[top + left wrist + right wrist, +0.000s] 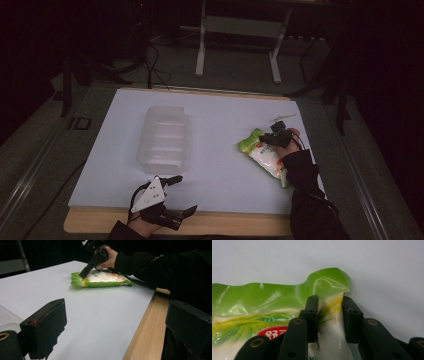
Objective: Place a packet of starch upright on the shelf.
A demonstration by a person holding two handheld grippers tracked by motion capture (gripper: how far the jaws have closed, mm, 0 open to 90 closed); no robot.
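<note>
**Green-and-white bag under the right gripper, not yet lifted**

The green-and-white bag [274, 322] lies flat on the white sheet, at the right of the high view and in the upper middle of the left gripper view. In the right gripper view the right gripper [329, 307] comes down on the bag's corner: its two jaws stand a little apart with a ridge of the plastic between them, one jaw pressing the film, the other at the bag's edge. The jaws look partly closed around that fold; a firm pinch cannot be confirmed. In the left gripper view the same gripper [83, 273] angles down onto the bag's green end.

Farther out, the left gripper [177, 195] rests at the lower left of the high view, over the near edge of the table [235, 225], jaws spread wide and holding nothing. Just beyond it, left of centre, sits a clear plastic container [164, 140], well apart from the bag.

Judged from this, the work seems to be at the grasping step: the bag is reached, but lifting and any move toward the container remain.

Count: one bag, one clear container, two grippers, one white sheet [220, 170].
</note>
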